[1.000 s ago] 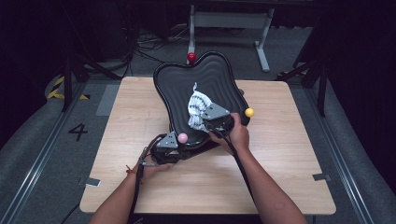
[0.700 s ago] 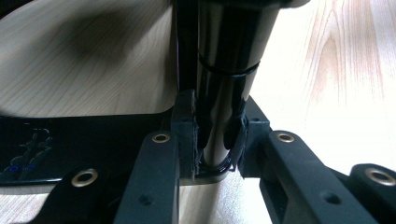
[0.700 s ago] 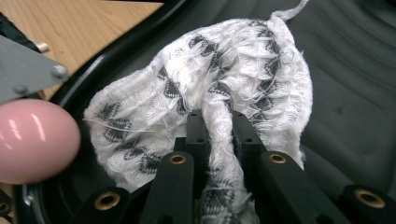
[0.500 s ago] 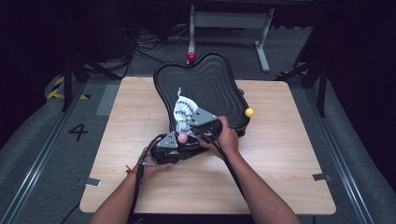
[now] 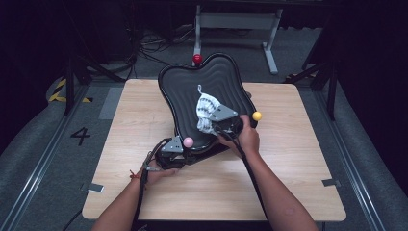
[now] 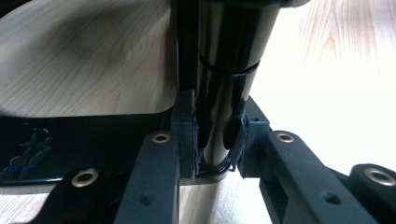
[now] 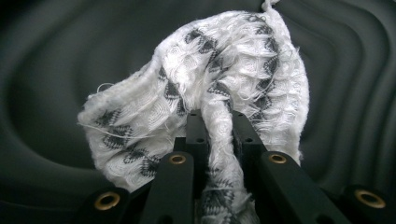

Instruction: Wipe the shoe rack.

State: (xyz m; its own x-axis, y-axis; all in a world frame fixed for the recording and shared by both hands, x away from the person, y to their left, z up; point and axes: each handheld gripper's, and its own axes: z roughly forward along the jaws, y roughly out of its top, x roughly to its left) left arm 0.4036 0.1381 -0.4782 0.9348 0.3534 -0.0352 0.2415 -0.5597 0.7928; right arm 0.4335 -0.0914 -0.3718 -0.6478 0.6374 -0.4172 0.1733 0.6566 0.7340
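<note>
Left gripper [image 6: 217, 154]: clamped on the black tray's rim [image 6: 219, 93]
Right gripper [image 7: 219, 140]: pinching white patterned cloth [image 7: 210, 79], pressed onto tilted tray

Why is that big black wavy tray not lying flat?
The black tray stands tilted up off the table. The left gripper pinches its glossy edge while the right gripper presses a frayed white cloth against it.

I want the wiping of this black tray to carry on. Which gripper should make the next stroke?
The right gripper: it is shut on the white cloth, pressed against the tray's ridged surface. The left gripper is clamped on the tray's leg, steadying it.
</note>
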